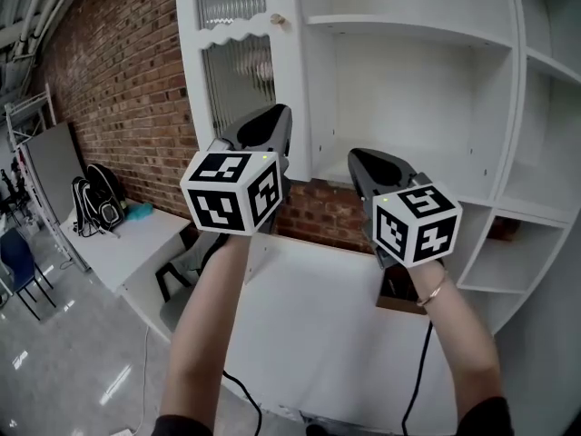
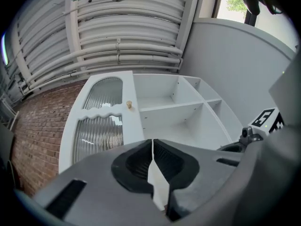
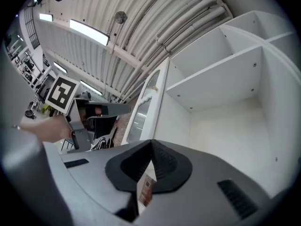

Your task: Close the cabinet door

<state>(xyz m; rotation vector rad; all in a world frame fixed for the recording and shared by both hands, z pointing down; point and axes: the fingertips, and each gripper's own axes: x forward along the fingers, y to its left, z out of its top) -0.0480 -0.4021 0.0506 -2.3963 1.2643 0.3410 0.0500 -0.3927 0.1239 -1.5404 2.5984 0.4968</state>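
The white cabinet (image 1: pixel 408 30) stands with its door (image 1: pixel 241 62) swung open at the left. The door has two ribbed glass panes and a small wooden knob (image 1: pixel 277 19) near its inner edge. My left gripper (image 1: pixel 275 118) is shut and empty, raised in front of the lower pane; whether it touches the door I cannot tell. In the left gripper view the door (image 2: pixel 101 121) and knob (image 2: pixel 128 105) lie above the closed left gripper (image 2: pixel 153 142). My right gripper (image 1: pixel 365 159) is shut and empty, before the open shelves. The right gripper view shows that gripper (image 3: pixel 151 142) below the door's edge (image 3: pixel 143 107).
A white desk (image 1: pixel 318 316) lies below the cabinet, with a black chair (image 1: pixel 182 271) at its left. A brick wall (image 1: pixel 118 89) runs behind. A side table (image 1: pixel 136 234) holds a backpack (image 1: pixel 95 203). Cables hang from both grippers.
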